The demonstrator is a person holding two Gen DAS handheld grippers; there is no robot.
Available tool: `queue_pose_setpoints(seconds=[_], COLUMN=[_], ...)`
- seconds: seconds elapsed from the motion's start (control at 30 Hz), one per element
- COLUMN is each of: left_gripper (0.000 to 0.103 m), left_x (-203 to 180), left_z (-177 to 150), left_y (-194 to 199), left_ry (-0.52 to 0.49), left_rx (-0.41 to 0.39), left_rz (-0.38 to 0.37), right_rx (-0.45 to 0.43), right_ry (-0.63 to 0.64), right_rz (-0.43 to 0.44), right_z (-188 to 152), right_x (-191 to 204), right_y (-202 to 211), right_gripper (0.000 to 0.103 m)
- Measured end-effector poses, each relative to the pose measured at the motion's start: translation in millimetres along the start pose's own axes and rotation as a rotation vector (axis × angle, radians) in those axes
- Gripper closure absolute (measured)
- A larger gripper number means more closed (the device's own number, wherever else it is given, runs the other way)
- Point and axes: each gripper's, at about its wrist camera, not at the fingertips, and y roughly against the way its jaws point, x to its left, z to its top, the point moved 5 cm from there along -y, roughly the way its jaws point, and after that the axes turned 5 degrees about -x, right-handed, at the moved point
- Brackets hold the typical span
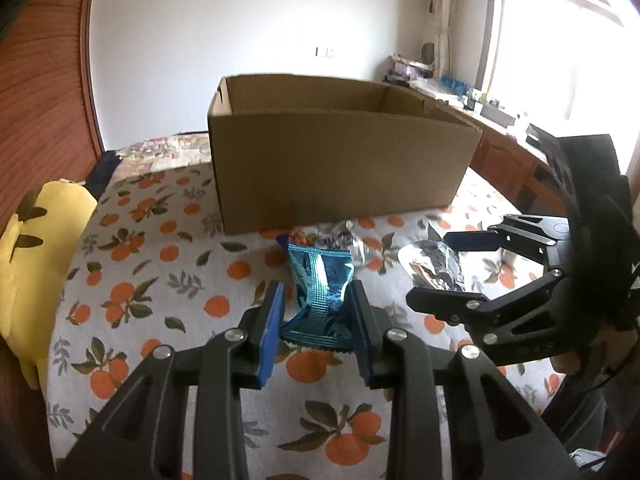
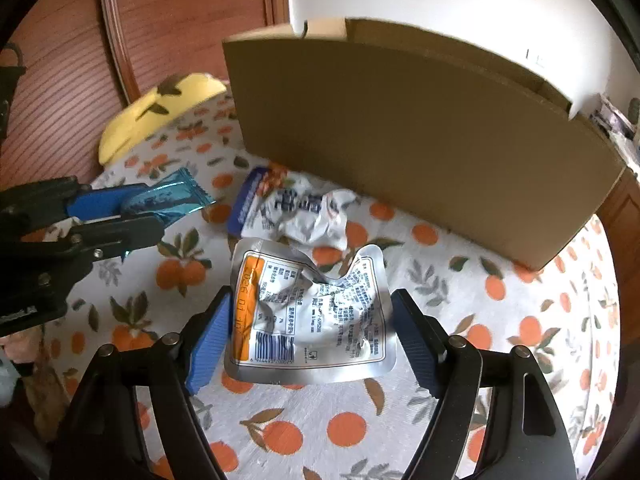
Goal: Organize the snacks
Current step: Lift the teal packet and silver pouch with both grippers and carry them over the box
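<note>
The left gripper (image 1: 316, 312) has its jaws drawn in narrow and clamped on a teal snack packet (image 1: 320, 280); both blue pads press its crumpled sides, and the packet sticks out forward past the fingertips, clear of the cloth. From the right wrist view the same packet (image 2: 168, 200) shows between the left gripper's pads at the left edge of the picture.

The right gripper (image 2: 310, 340) stands wide, its jaws set on either side of a silver pouch (image 2: 316, 320) with an orange strip and a barcode. The left pad lies against the pouch's left edge and the right pad just at its right edge; whether they press on it cannot be told. The pouch lies buckled, its far edge curling up.

Beyond the pouch, a crumpled white and blue wrapper (image 2: 292, 212) lies on the orange-patterned cloth (image 2: 480, 340), near the foot of an open cardboard box (image 1: 344, 152). A yellow plush toy (image 1: 36, 264) rests at the cloth's left edge.
</note>
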Motion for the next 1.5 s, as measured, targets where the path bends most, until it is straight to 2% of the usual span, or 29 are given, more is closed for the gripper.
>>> queue_pose_setpoints(seconds=[0.77, 1.2, 1.5], left_gripper=[0.073, 0.073, 0.073], left_x=[-14, -19, -9], left_z=[39, 98, 152], left_y=[-5, -31, -56], left_ry=[-0.028, -0.041, -0.026], left_rx=[-0.099, -0.178, -0.257], left_rz=[-0.01, -0.045, -0.059], right_rx=[-0.112, -0.221, -0.256], right_ry=[-0.054, -0.049, -0.029], right_rz=[-0.032, -0.05, -0.065], right_z=[14, 60, 92], right_x=[-40, -72, -94], right_y=[47, 72, 60], right_gripper=[0.022, 0.022, 0.022])
